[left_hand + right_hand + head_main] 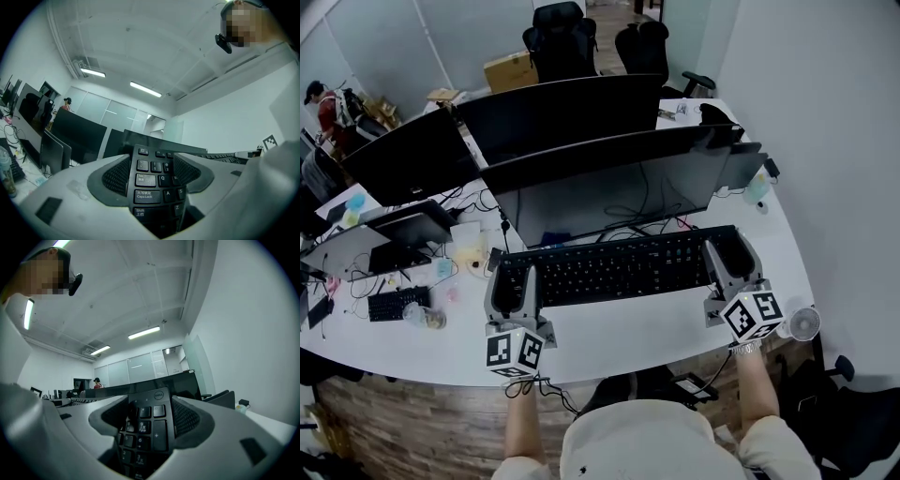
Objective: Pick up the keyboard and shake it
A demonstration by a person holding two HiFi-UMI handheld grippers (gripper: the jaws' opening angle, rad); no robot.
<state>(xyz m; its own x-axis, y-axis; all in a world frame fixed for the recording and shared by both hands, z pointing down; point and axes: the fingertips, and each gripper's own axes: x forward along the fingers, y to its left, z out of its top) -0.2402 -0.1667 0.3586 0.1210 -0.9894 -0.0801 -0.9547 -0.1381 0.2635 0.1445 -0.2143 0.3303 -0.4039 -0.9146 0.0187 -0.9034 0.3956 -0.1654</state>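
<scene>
As one keyboard (pixel 619 267) spans both | left gripper (pixel 514 283) jaws grip it | right gripper (pixel 729 255) jaws too

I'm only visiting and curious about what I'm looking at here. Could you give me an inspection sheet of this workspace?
Surface: white curved desk.
Job's things: black keyboard, lying crosswise in front of the monitors.
Clutter: small keyboard at far left, among small items too small to tell apart.
Grippers: left gripper shut on the keyboard's left end; right gripper shut on its right end.
Cables: loose cables behind the keyboard, under the monitors.
Surroundings: office chairs at the back; a person at far left.
</scene>
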